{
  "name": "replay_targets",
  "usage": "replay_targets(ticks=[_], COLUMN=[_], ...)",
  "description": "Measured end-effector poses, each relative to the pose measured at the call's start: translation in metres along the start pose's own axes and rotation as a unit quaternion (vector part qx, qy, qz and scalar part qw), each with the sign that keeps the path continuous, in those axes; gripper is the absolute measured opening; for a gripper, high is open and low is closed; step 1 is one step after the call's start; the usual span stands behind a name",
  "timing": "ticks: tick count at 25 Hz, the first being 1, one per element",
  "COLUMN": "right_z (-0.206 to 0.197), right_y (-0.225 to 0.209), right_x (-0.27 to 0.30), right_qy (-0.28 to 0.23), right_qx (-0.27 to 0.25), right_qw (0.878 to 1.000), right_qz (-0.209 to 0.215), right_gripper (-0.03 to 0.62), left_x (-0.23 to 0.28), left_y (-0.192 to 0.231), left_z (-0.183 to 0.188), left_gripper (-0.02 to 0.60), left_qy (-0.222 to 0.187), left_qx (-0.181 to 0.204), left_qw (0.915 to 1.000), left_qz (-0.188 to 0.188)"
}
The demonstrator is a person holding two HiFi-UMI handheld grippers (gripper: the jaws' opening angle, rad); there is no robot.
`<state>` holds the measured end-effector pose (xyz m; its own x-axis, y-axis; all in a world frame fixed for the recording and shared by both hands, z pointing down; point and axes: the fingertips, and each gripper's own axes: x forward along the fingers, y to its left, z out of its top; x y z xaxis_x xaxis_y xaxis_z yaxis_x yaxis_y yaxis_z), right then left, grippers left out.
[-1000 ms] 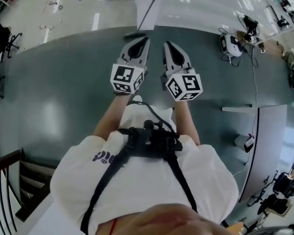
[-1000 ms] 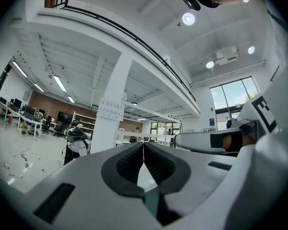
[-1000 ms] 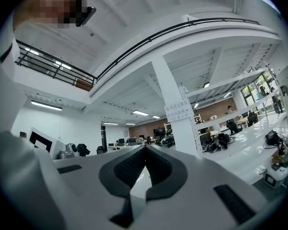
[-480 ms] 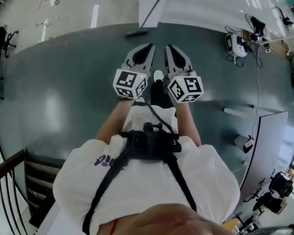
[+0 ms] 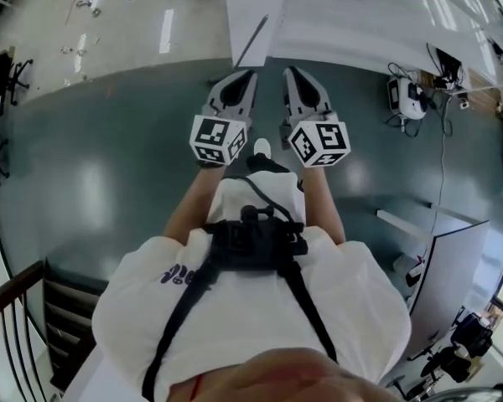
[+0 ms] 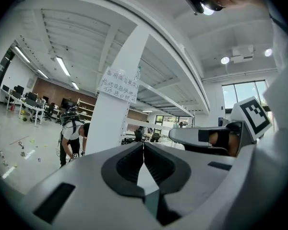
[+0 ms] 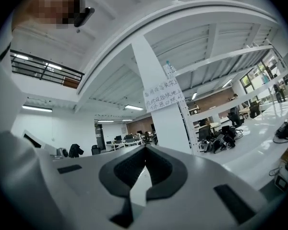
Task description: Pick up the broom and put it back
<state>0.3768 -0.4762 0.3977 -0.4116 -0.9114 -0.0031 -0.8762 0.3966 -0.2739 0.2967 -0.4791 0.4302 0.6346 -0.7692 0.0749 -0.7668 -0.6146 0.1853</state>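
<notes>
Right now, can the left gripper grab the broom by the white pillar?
Probably not yet. The broom stands by the pillar, ahead of the left gripper, whose jaws are shut. Nothing seems to block the way, though.

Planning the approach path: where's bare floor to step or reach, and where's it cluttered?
Bare: green floor left of the left claw, out to the office chair. Crowded: cables and gear on the right; broom at the pillar ahead.
</notes>
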Motion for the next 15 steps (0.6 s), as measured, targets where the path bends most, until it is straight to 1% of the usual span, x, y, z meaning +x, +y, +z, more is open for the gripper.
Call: replay_targets(ticks=[2, 4, 7, 10, 12, 15], right_z=[0.000, -0.001, -0.008, -0.023, -0.039, -0.066], right_y=[-0.030, -0.035, -0.038, -0.074, -0.102, -0.116], right_x=[0.022, 0.030, 0.035, 0.041, 0.047, 0.059], right_qy=[0.010, 0.018, 0.033, 0.048, 0.061, 0.092], right_qx=[-0.008, -0.013, -0.017, -0.008, 0.007, 0.013], right_qw=[1.000, 1.000, 0.999, 0.998, 0.998, 0.995], right_qz=[0.002, 0.011, 0.025, 0.031, 0.026, 0.024], right_gripper=[0.006, 0.006, 0.006, 0.006, 0.008, 0.008], left_x=[0.036, 0.043, 0.044, 0.074, 0.096, 0.106], left_y=[0.006, 0.015, 0.030, 0.035, 0.034, 0.041], left_z=[0.002, 0.007, 0.008, -0.009, -0.027, -0.043], left_gripper=[0.012, 0.012, 0.012, 0.012, 0.012, 0.012], left_qy=[-0.001, -0.006, -0.009, 0.002, 0.020, 0.041], left_qx=[0.001, -0.001, -0.007, -0.010, -0.014, -0.022], left_qw=[1.0000, 0.9999, 0.9996, 0.9990, 0.9986, 0.9978], left_qz=[0.003, 0.009, 0.028, 0.043, 0.046, 0.047])
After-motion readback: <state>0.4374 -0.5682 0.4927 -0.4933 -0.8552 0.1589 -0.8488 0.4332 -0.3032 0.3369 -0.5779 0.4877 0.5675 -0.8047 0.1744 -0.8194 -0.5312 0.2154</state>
